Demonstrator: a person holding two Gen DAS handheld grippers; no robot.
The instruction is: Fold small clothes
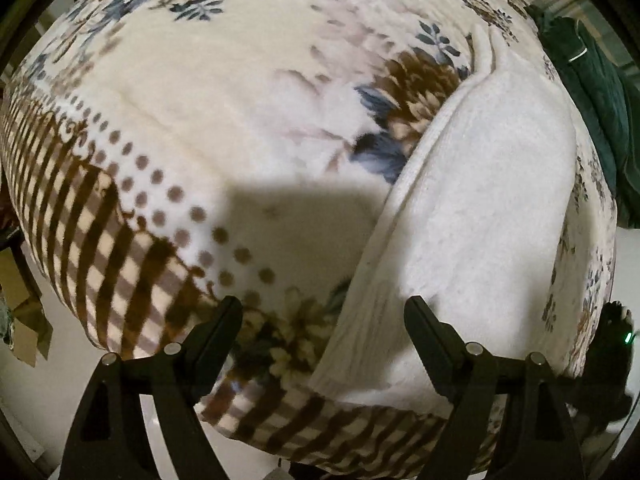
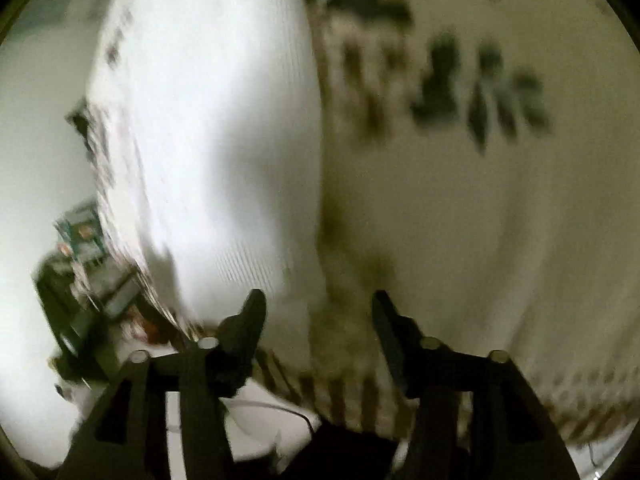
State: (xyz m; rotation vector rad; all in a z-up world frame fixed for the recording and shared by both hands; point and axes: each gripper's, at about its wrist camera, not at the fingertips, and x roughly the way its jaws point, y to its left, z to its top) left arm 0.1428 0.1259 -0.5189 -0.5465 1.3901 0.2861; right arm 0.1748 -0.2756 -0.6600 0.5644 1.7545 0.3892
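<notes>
Left wrist view: left claw [image 1: 323, 312] fingers spread apart, holding nothing | white garment [image 1: 472, 216] lies flat on floral blanket [image 1: 208, 120], its near edge between the fingers | dark green cloth [image 1: 592, 92] at far right | right wrist view blurred: right claw [image 2: 319, 306] apart, empty, over garment edge

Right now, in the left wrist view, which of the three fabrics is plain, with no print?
The white garment, lying flat on the floral blanket. The blanket carries flowers, dots and stripes; the dark green cloth at the far right edge is coloured, not white.
</notes>
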